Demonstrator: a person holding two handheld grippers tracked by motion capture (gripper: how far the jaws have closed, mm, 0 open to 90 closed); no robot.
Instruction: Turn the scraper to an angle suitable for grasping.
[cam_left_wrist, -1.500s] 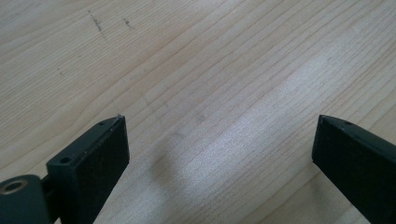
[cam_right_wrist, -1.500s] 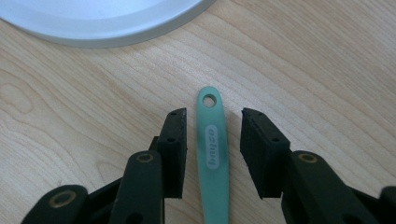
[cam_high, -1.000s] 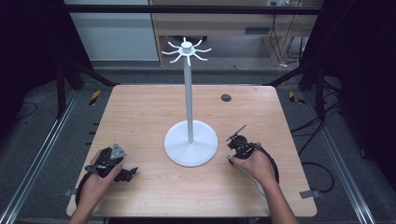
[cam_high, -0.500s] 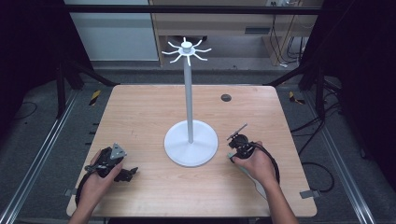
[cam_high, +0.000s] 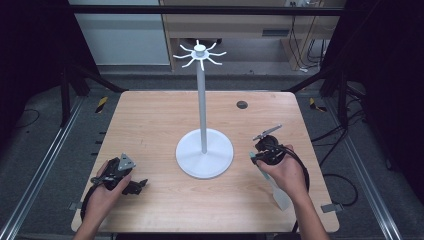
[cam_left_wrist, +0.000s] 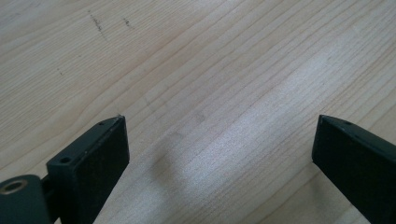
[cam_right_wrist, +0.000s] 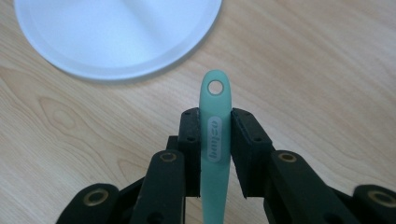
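The right tongs (cam_high: 256, 156) have come up a little off the table (cam_high: 150, 120) since a moment ago. Back then they sat lower, close to the wood. They have just been squeezing in a bit more, and now they are clenched on the green spatula (cam_right_wrist: 215, 135). The left tongs (cam_high: 136, 186) have not moved. They rest low by the near left side of the table, the same as before.

In the right gripper view, the handle of the green spatula stands straight up between the two black pads (cam_right_wrist: 189, 140). Both pads press on it, one on each side. The round end with the little hole sticks out past the tips. It points toward the white stand (cam_high: 204, 150), whose flat round foot lies just ahead on the wood.

In the high view, the wide pale blade of the green spatula (cam_high: 277, 192) runs back under the person's right hand (cam_high: 285, 172), toward the near edge of the table. The right hand is just beside the foot of the white stand, on its right.

In the left gripper view, the left tongs are spread wide with bare wood between them. They grasp nothing.

The white stand has a tall thin pole with little hooks on top.
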